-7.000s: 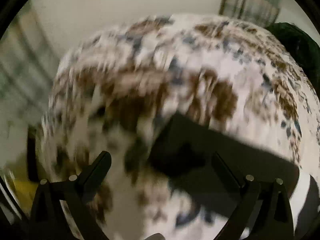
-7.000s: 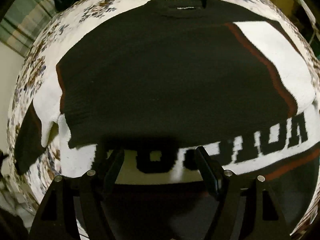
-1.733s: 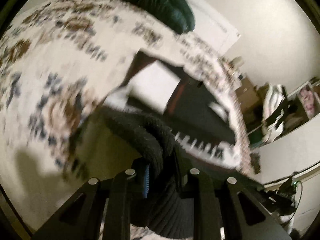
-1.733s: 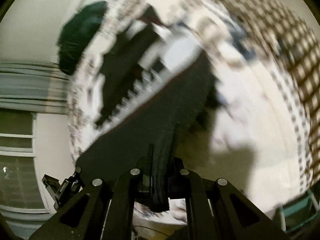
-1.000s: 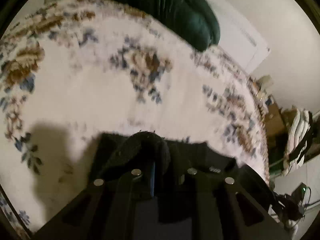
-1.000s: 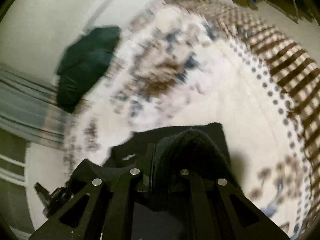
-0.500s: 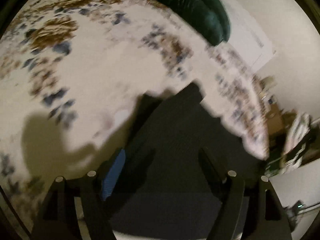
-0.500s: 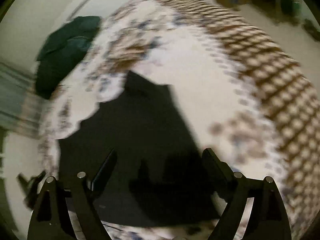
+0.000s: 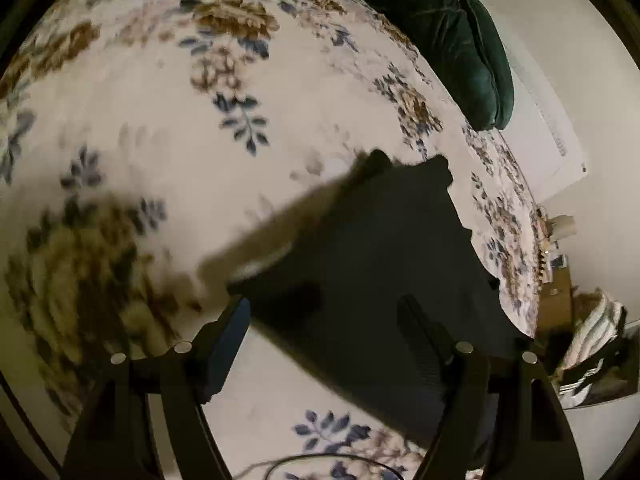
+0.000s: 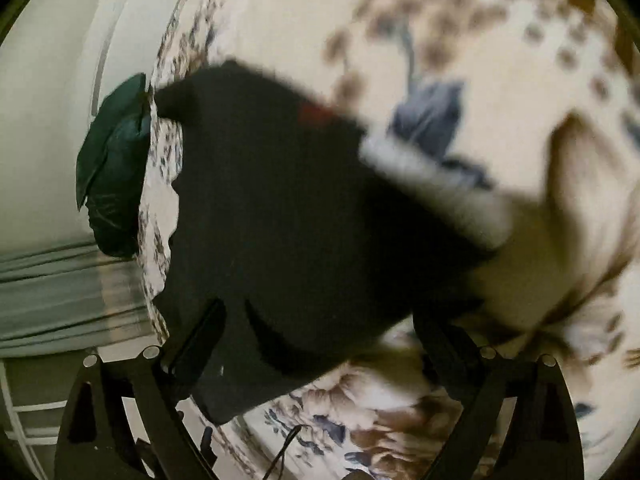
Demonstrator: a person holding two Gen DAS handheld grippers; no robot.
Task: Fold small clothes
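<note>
While both grippers' jaws gape empty, the sweater (image 9: 380, 264) lies on the bedspread (image 9: 160, 120).

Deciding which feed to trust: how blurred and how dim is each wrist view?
Left wrist view: dim, bedspread smeared at lower left, sweater a flat dark shape. Right wrist view: worse, sweater edges and bedspread streaked by motion; the fingers stay sharp.

Floral bedspread (image 9: 168, 168); green pillow (image 9: 452, 36)
</note>
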